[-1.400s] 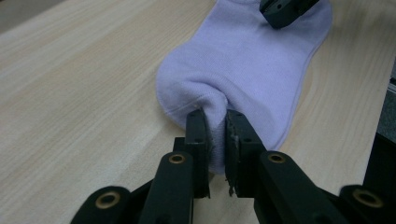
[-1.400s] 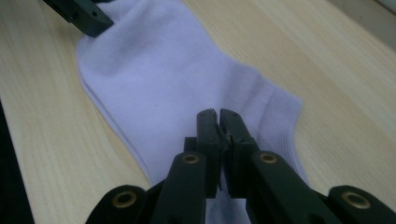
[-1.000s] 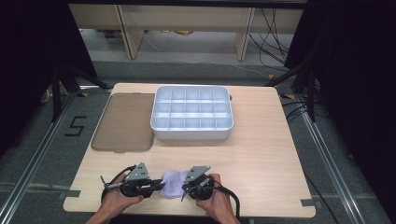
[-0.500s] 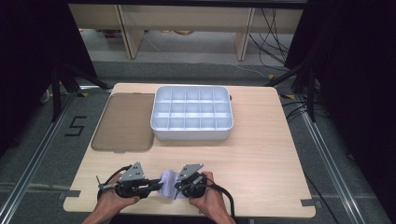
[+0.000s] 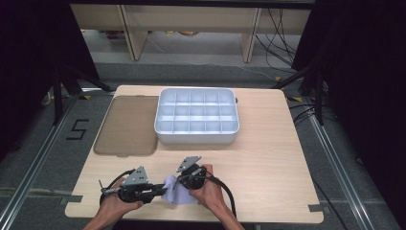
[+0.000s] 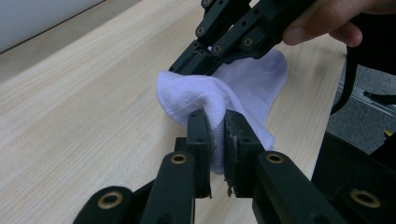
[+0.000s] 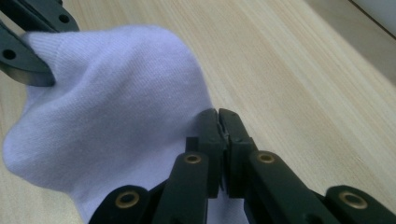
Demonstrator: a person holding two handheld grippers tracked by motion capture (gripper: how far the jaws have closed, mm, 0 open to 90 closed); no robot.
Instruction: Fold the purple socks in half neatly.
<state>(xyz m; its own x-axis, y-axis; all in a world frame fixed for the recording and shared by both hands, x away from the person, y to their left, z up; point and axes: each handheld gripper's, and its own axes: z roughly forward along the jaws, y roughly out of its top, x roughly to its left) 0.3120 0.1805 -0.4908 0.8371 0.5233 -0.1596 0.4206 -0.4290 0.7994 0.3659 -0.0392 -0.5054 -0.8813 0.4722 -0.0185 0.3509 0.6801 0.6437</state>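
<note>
White sock (image 5: pixel 174 192) near table (image 5: pixel 268 158) front edge

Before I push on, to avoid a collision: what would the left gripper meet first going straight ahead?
Probably the right gripper: it sits just beyond the white sock that the left gripper pinches, though depth is unclear.

Both grippers (image 5: pixel 165 188) — fingers clamped

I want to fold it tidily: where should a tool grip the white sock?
Probably by its edges, from opposite ends, as now: the left tool pinches one bunched fold of the white sock, the right tool another. The sock is soft and humped between them, so a middle grip would likely just crumple it.
</note>
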